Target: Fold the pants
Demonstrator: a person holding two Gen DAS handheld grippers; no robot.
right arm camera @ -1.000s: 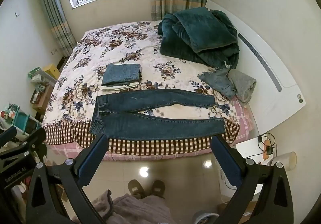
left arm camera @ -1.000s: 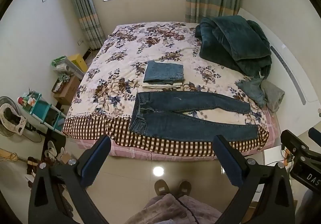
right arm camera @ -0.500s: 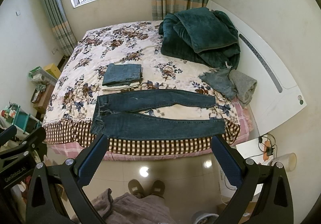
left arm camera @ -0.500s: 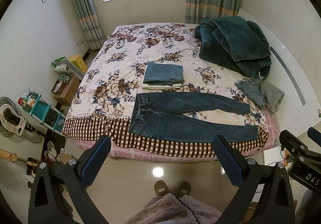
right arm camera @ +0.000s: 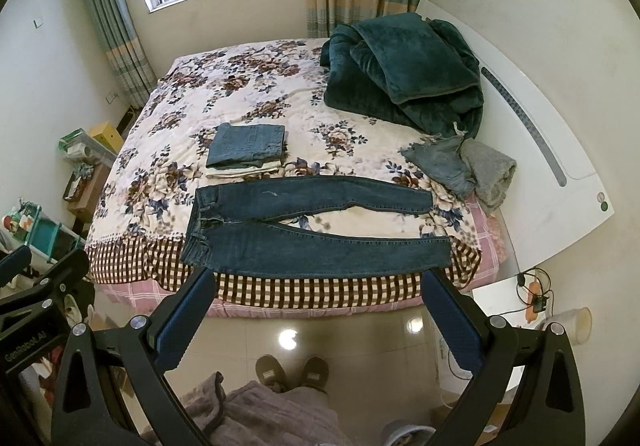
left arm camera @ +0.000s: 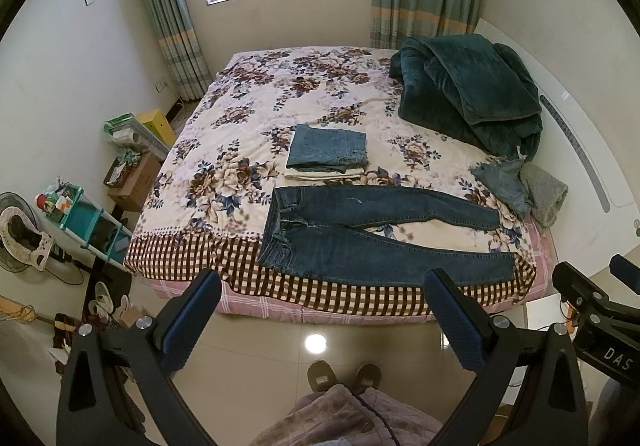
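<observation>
Dark jeans (left arm camera: 372,234): flat on bed (left arm camera: 248,134), beyond both fingers, legs rightward. Left gripper (left arm camera: 322,320): fingers wide apart, empty. Right gripper (right arm camera: 316,316): fingers wide apart, empty.

Dark blue jeans (left arm camera: 372,234), spread flat and unfolded along the near edge of the floral bed (left arm camera: 256,102), waistband to the left, both legs stretching right, slightly parted, front side up.

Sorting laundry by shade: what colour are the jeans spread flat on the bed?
Dark blue denim jeans, clearest in the right wrist view.
</observation>
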